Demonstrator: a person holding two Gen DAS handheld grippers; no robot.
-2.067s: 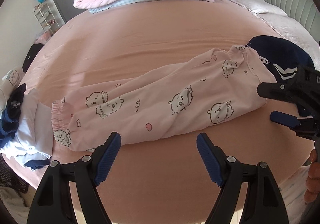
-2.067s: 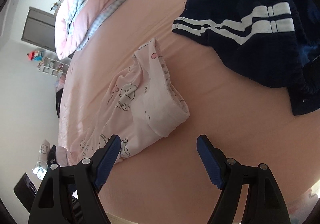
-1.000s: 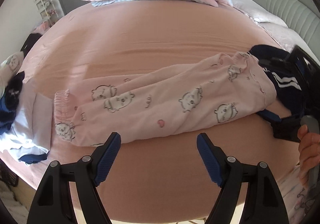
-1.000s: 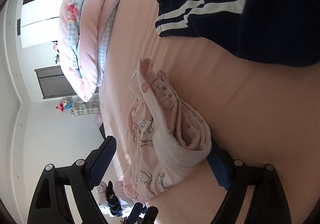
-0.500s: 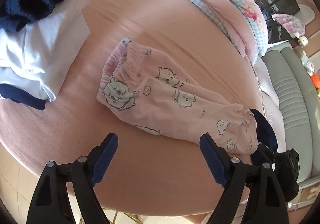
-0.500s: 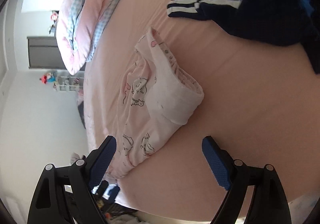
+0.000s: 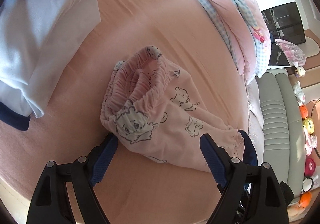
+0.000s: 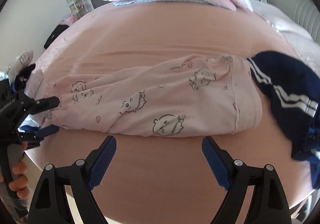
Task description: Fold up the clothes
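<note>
Left wrist view: left gripper [image 7: 158, 153] jaws spread wide, straddling the elastic waistband end of the pale pink cartoon-print pajama pants [image 7: 160, 116]. One blue-padded finger [image 7: 103, 159] touches the bunched waistband edge, the other sits on the far side over the pants fabric. Not clamped.

Pants lie stretched across the peach-pink bed sheet [image 7: 152, 30], waistband toward this camera, legs running away toward the grey ribbed sofa [image 7: 278, 124]. Folded white garment with navy trim [image 7: 36, 44] lies on the sheet near the waistband, not touching it. Pink and blue checked quilt [image 7: 230, 4] piled at the far edge of the bed.

Right wrist view: right gripper [image 8: 158, 156] also spread apart, empty, hovering over bare sheet just beside the long edge of the pants. Pants span left to right; their right end touches the crumpled navy garment with white stripes [image 8: 284, 92]. Left gripper visible at frame left with fingers above and below the waistband end, a gap between them. Person's hand [image 8: 17, 176] grips its handle. White wire shelf rack [image 8: 75, 1] stands against the far wall.
</note>
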